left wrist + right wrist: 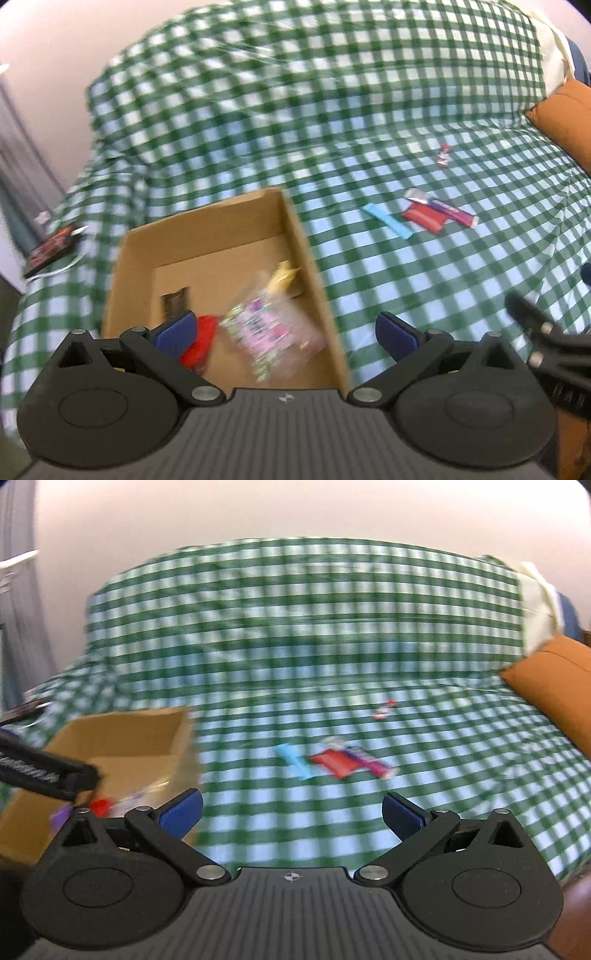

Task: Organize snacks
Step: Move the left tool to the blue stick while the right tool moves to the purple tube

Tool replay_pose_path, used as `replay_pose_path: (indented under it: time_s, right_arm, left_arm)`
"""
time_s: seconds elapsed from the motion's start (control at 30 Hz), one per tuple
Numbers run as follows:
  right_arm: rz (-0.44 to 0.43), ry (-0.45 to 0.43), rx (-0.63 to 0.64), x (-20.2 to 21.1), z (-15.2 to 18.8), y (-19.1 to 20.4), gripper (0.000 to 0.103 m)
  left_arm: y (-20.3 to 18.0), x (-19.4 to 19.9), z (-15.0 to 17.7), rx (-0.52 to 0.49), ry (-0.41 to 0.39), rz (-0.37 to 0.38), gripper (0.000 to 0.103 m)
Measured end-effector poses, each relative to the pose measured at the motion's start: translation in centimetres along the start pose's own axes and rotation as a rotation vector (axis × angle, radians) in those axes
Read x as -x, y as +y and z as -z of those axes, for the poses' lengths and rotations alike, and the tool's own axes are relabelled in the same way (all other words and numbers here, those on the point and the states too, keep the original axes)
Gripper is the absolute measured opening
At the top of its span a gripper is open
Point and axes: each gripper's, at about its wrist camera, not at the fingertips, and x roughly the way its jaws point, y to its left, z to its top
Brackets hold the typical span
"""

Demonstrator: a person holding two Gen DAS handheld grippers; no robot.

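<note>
Hovering over the near end of the cardboard box (207,236), the left gripper (286,332) has its blue fingers spread wide with nothing between them. Inside the box lie a blurred pink-and-clear snack bag (269,328), a red packet (201,343) to its left and a yellow packet (284,277) farther back. The right gripper (291,814), fingers also spread and empty, faces the green checked cloth (295,627), where a light blue bar (295,762), a red bar (334,762) and a purple bar (373,762) lie close together, right of the box.

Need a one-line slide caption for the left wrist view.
Open left gripper above a cardboard box holding a blurred pink snack bag; more snacks lie on the checked cloth.
</note>
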Motion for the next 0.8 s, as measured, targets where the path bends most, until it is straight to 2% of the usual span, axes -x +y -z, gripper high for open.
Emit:
replay_pose_path:
  time_s: [0.1,0.2,0.33,0.43,0.57,0.7,0.8]
  right_arm:
    - [0.066,-0.003,-0.035,-3.3,-0.5,-3.5,0.103]
    - [0.118,0.009,-0.07,-7.1,-1.1,-6.8,0.103]
    - [0.154,0.033,-0.093,-12.9,-1.1,-9.9,0.103]
    - [0.152,0.056,-0.074,-17.3,-1.1,-11.4,0.103]
    - [0.134,0.085,0.001,-23.7,-0.6,-12.7,0.103]
    - [0.126,0.163,0.076,-30.4,-0.2,-13.6,0.103]
    - [0.13,0.193,0.087,-33.9,0.0,-14.1,0.103]
  left_arm:
    - [-2.4,-3.4,-2.5,-0.005,0.032,0.045,0.103]
    - [-5.0,-7.3,-4.7,-0.024,0.052,0.058,0.103]
    - [-7.8,-13.4,-7.3,-0.027,0.131,0.102,0.103]
    - [-9.5,-18.3,-9.2,0.002,0.187,0.102,0.103]
    - [-11.0,-24.9,-11.3,0.059,0.248,0.056,0.103]
    - [-12.0,-29.9,-12.7,0.1,0.307,0.088,0.103]
    - [-12.7,-32.6,-13.5,0.115,0.303,0.113,0.103]
